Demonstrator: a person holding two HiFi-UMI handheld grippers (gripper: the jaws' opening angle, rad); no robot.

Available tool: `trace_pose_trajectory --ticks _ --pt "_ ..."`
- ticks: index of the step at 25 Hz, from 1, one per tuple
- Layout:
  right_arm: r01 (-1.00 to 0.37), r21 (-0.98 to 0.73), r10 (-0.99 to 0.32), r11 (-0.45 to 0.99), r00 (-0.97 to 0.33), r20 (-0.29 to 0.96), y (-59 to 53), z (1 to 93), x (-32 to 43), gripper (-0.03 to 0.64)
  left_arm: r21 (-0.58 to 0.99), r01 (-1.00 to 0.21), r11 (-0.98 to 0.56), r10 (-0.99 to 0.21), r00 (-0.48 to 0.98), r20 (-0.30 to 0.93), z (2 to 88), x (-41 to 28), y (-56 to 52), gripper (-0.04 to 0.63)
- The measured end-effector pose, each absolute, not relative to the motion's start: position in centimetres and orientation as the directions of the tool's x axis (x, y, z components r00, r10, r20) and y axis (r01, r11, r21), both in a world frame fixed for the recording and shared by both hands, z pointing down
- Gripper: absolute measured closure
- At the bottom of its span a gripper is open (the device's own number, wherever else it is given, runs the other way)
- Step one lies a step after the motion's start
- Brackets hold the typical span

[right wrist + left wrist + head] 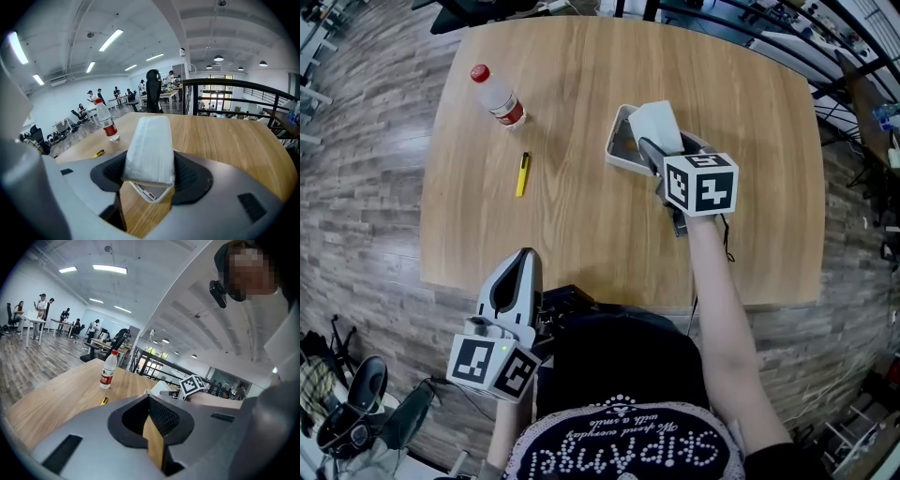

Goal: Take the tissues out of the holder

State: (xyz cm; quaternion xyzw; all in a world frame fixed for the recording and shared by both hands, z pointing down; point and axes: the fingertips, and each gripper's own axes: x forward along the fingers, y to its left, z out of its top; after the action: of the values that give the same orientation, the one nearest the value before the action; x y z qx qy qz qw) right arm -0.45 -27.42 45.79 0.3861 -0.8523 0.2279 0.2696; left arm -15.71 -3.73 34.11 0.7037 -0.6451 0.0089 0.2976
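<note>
The right hand-held gripper (149, 164) is clamped on the white plastic-wrapped tissue pack (150, 136). The pack's lower end seems to sit in the white rectangular holder (622, 142), far right on the wooden tabletop (572, 216). The left hand-held gripper (523, 267) hangs at the near edge, jaws together and empty. Nothing steadies the holder, so it may lift with the pack.

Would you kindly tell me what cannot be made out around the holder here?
- Inside the holder: in the head view, the tissues and right claw cover it, so any contents are hidden.
- Same holder, right gripper view: only a rim corner shows beneath the tissues.
- The yellow item: too small in every view to identify.
- Label on the bottle: too small to read.
</note>
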Motion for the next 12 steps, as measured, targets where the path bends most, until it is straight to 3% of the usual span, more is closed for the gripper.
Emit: trace_pose_trajectory --ticks 12 --pt "-0.791 -0.182 -0.574 0.584 -0.561 0.596 -25.7 43.5 1.1 0.344 0.400 -0.916 -0.027 -0.909 0.189 0.371 33.4 -15.4 -3.3 0.589"
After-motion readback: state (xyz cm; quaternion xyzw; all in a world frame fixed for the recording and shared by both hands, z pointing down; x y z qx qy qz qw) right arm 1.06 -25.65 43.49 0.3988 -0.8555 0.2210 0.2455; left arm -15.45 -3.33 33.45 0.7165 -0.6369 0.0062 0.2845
